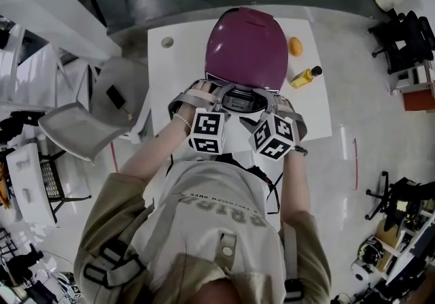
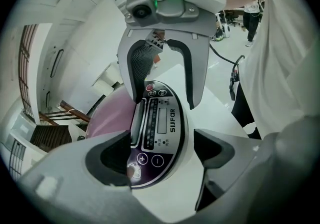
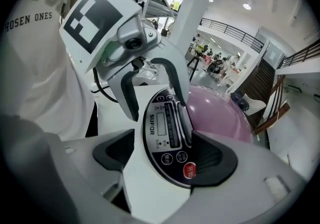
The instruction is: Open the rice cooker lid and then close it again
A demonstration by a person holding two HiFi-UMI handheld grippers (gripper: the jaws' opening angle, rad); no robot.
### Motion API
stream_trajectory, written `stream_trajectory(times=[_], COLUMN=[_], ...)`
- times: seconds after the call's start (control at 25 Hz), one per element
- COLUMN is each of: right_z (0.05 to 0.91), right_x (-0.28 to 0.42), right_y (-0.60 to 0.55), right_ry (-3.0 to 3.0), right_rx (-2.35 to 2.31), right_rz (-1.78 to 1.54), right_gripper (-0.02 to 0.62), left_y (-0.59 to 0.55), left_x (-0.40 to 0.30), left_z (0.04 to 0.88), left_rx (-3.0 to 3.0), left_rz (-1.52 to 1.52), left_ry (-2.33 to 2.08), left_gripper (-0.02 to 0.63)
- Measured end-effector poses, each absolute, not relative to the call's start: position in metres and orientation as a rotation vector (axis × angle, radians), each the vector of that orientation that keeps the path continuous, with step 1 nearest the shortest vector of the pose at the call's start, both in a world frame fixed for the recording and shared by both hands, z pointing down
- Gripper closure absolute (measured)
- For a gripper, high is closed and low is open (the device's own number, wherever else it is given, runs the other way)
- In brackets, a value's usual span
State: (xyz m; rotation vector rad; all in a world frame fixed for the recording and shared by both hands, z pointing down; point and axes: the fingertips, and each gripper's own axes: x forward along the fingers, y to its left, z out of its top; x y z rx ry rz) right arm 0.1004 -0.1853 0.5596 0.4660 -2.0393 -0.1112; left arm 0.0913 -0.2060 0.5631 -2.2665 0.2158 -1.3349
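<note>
White table (image 1: 314,109) beneath rice cooker (image 1: 246,58); purple lid (image 3: 220,110) shut atop it. Left gripper (image 2: 162,152) and right gripper (image 3: 165,155) at cooker's front, jaws wide apart, control panel (image 2: 159,118) between them (pads grip nothing).

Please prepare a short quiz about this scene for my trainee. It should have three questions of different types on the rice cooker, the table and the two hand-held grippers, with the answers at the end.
1. True or false: the purple lid of the rice cooker is shut.
2. What lies on the white table beside the cooker?
A. a yellow bottle and an orange fruit
B. a blue cup
C. a metal spoon
3. In what state are the jaws of the left hand-held gripper and the right hand-held gripper?

Key: 1 true; 2 A; 3 open, holding nothing, above the control panel.
</note>
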Motion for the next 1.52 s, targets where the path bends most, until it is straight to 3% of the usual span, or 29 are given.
stream_trajectory(times=[0.6,1.52], right_z=[0.5616,0.5606], right_x=[0.1003,0.0990], right_y=[-0.1849,-0.1846], right_ry=[-1.995,-1.955], right_rx=[0.415,0.396], right_rz=[-0.088,-0.038], right_gripper=[0.245,0.272], left_y=[-0.2063,-0.2041], left_x=[0.0902,0.0910], left_z=[0.5658,0.5658], left_rx=[-2.240,-2.300], left_rz=[-1.385,-1.387], left_ry=[0.206,0.227], left_gripper=[0.201,0.189])
